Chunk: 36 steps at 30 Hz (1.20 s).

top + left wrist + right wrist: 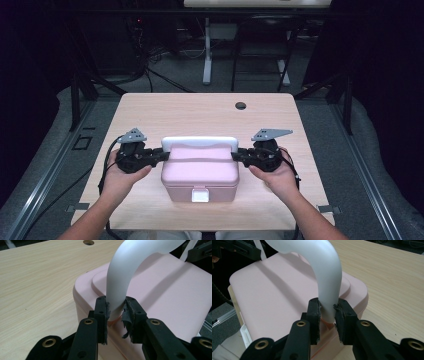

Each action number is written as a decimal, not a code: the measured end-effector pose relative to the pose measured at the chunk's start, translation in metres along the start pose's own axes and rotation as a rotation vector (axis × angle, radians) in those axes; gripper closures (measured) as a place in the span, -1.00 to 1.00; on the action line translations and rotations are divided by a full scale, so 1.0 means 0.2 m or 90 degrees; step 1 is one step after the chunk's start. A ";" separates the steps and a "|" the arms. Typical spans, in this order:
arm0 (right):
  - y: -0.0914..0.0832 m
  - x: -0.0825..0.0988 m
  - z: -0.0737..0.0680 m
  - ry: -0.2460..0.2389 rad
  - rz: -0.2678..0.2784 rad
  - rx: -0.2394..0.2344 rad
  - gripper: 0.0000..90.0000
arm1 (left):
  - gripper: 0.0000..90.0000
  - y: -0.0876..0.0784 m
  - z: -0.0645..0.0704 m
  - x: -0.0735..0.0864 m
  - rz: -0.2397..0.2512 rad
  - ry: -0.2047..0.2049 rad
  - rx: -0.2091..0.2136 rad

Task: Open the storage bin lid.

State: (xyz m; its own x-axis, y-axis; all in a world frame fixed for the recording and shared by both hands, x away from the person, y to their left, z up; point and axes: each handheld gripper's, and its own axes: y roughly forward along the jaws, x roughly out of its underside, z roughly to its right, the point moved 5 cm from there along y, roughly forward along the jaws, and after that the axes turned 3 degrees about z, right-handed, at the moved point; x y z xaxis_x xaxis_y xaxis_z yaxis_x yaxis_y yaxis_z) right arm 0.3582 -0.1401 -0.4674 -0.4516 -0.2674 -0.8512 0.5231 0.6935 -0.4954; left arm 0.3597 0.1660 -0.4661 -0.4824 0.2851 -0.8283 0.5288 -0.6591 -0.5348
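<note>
Pink box (pixel 200 172), closed, standing on the wooden table (pixel 200 112) between my two grippers, its white handle (pixel 199 143) arched over the lid. I have the left gripper (pixel 117 311) pinching one foot of the handle between its pads, and the right gripper (pixel 328 312) pinching the other foot likewise. The smooth, rounded plastic sits near the jaw tips, so I judge that uneven pull from either side could let a foot slip out or tilt the box.
</note>
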 end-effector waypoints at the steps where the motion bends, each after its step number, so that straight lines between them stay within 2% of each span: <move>1: 0.00 0.00 0.00 -0.002 -0.002 0.001 0.65 | 0.62 0.00 0.00 0.00 0.000 0.000 0.000; 15: -0.01 -0.03 0.01 0.006 -0.008 -0.013 0.66 | 0.61 -0.01 -0.02 -0.02 0.006 -0.010 0.009; 19: -0.01 -0.03 0.01 0.019 -0.007 -0.018 0.66 | 0.57 -0.01 -0.01 -0.02 0.008 -0.007 0.008; 36: -0.02 -0.06 0.02 0.034 -0.012 -0.031 0.67 | 0.42 -0.03 -0.02 -0.05 0.021 -0.007 0.010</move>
State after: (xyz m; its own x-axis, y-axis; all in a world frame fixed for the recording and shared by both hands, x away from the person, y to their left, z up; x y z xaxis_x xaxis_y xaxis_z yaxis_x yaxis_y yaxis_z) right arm 0.3641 -0.1429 -0.4560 -0.4998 -0.2447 -0.8308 0.4796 0.7205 -0.5008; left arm 0.3639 0.1689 -0.4559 -0.4726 0.2561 -0.8432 0.5333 -0.6787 -0.5050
